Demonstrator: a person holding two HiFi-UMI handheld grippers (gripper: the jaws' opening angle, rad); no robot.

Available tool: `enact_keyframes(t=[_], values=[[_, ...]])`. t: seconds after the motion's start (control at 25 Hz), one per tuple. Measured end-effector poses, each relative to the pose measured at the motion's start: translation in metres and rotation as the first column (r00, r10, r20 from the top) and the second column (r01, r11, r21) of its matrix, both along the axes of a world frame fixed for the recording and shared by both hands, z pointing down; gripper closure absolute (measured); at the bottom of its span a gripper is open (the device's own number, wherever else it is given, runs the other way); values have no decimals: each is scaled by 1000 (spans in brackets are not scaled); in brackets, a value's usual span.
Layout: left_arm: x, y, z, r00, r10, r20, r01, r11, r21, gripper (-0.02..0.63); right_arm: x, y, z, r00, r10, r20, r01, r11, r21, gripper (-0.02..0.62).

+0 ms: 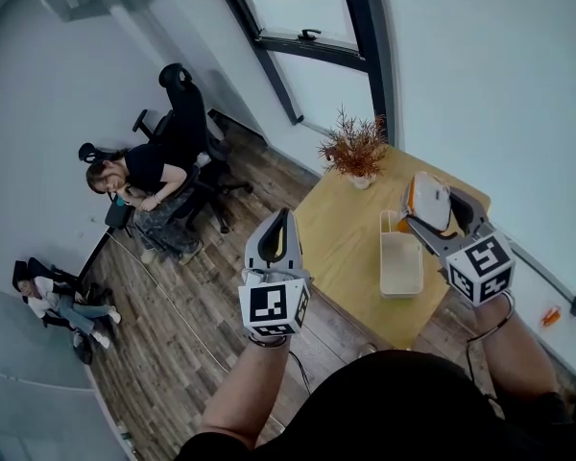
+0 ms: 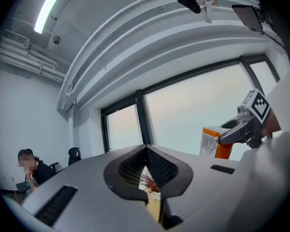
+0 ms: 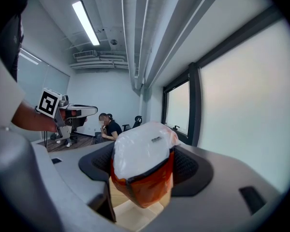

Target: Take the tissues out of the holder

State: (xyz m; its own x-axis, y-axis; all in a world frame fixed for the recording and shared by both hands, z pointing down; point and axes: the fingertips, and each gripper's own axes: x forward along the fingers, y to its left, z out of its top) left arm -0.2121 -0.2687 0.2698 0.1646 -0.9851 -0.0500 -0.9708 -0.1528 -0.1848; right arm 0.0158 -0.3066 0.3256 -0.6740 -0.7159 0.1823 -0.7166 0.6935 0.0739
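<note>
My right gripper (image 1: 440, 209) is shut on an orange and white tissue pack (image 1: 428, 198), lifted above the far right of the wooden table (image 1: 341, 243). In the right gripper view the pack (image 3: 142, 166) fills the gap between the jaws, its white top pointing away. The white rectangular holder (image 1: 400, 267) lies on the table just left of and below that gripper. My left gripper (image 1: 281, 224) hangs off the table's left edge, jaws together with nothing in them. From the left gripper view the pack (image 2: 212, 141) shows at the right, held up in the air.
A small dried plant in a pot (image 1: 355, 150) stands at the table's far corner. One person sits on an office chair (image 1: 139, 176) at the left, another lower left (image 1: 53, 301). A window and white walls close the far side.
</note>
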Motion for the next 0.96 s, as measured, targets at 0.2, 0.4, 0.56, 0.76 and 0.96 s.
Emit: enact_keyframes(t=[0.2,0.4,0.56,0.76,0.96], values=[[4,0,6,1000,10,8,-10,1000,-18,601,1,2,5,1000,0,0,0,1000,-9,259],[5,1,9,1000,10,10,-10,1000,-23,601,3,1,9,1000,1,9,-1,1000,-17,259],[2,1,9,1000,6,7,-6,1000,-25,601,0,1,9,1000,1,8,-1,1000,-18,259],[0,0,9,1000,2,4,-2,1000,-26,601,-1,-2,10,1000,1,10,-1,1000,-23,259],[-3,-1,9,1000,-7,-1,7,1000,-24,601,-1,-4,11,1000,0,10,1,1000,-22,259]])
